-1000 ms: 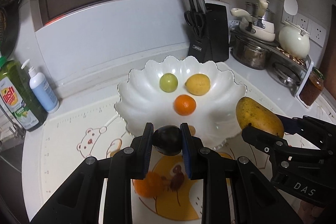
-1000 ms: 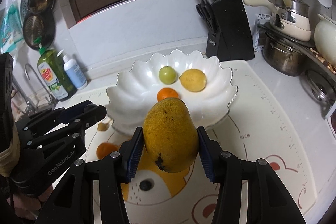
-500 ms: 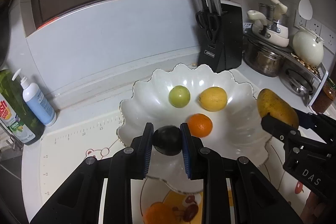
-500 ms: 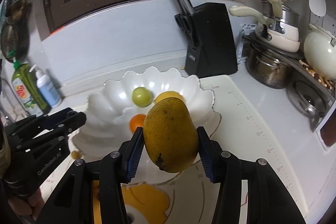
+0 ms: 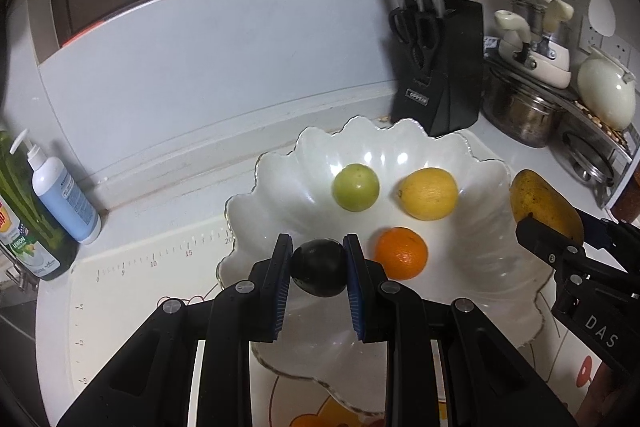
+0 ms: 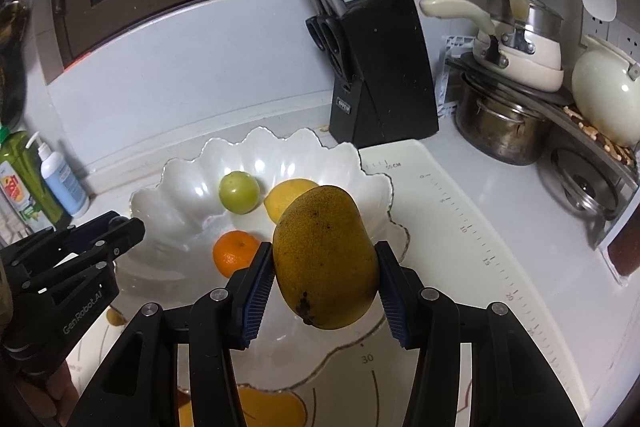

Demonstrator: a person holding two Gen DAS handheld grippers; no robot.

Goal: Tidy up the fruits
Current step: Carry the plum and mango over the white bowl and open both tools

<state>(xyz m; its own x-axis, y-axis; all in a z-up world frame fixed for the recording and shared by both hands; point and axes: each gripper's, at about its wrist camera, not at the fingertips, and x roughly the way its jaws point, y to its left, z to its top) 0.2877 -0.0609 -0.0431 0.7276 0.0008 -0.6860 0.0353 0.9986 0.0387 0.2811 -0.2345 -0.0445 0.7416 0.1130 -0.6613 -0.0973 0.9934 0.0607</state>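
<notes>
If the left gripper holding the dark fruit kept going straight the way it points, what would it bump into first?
Probably the bare inside of the white bowl, which lies right ahead of the dark fruit in the left gripper. The orange sits just to the right, likely missed, though depth is hard to judge.

Both black grippers have blue ribbed fingers (image 5: 280, 287), silver screws, and white "GenRobot.AI" and "DAS" lettering.

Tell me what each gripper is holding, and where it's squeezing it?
Left gripper pinches a dark round fruit by its sides. Right gripper clamps the mango across its middle.
</notes>
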